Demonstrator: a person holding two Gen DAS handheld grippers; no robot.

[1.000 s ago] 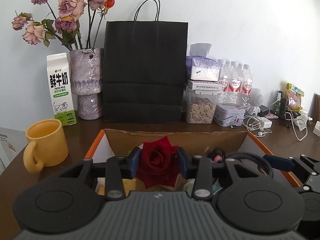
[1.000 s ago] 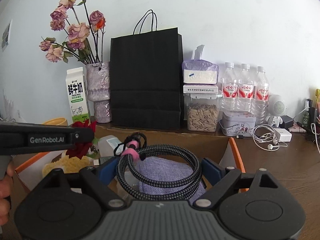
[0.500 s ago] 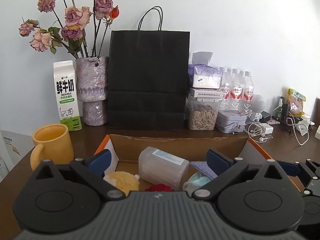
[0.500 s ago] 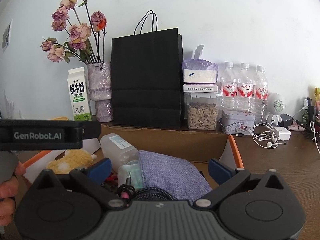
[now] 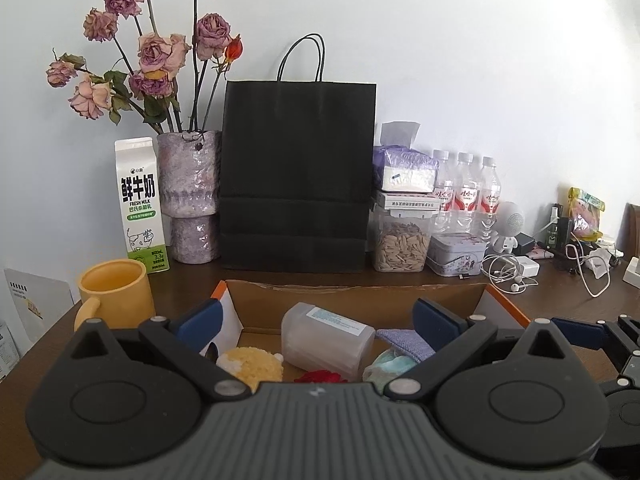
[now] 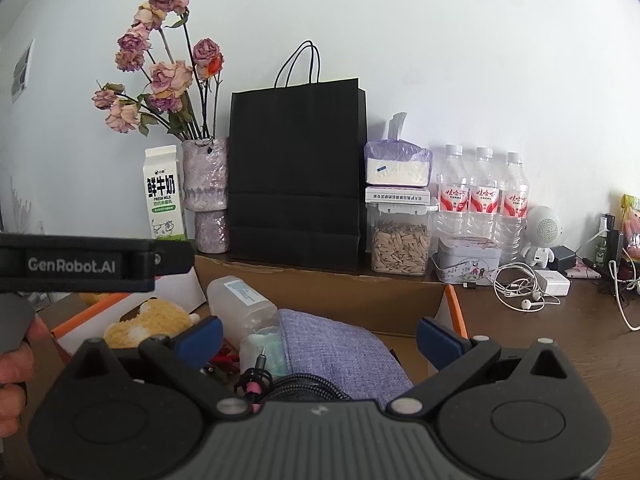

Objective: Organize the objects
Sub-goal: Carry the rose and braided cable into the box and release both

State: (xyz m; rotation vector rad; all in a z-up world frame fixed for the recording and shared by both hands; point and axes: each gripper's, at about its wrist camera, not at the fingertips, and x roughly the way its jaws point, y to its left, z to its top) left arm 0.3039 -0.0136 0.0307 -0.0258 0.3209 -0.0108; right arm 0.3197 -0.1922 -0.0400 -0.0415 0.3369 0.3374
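Observation:
An open cardboard box (image 5: 360,300) with orange edges sits on the brown table. In it lie a clear plastic bottle (image 5: 326,338), a yellow plush toy (image 5: 250,366), a red rose (image 5: 320,377), a teal item (image 5: 390,362) and a purple cloth pouch (image 6: 340,352). A black braided cable (image 6: 296,388) lies on the pouch, below my right gripper. My left gripper (image 5: 316,318) is open and empty above the box. My right gripper (image 6: 318,330) is open and empty above the pouch. The left gripper's body (image 6: 80,264) shows in the right wrist view.
Behind the box stand a black paper bag (image 5: 298,176), a vase of dried roses (image 5: 190,196), a milk carton (image 5: 140,204), a seed jar (image 5: 402,242), a tin (image 5: 456,254) and water bottles (image 5: 466,194). A yellow mug (image 5: 114,292) is at left. Earphones and chargers (image 5: 512,272) lie at right.
My left gripper let go of the red rose and opened; the rose now lies in the box. My right gripper let go of the coiled cable, opened, and both rose slightly.

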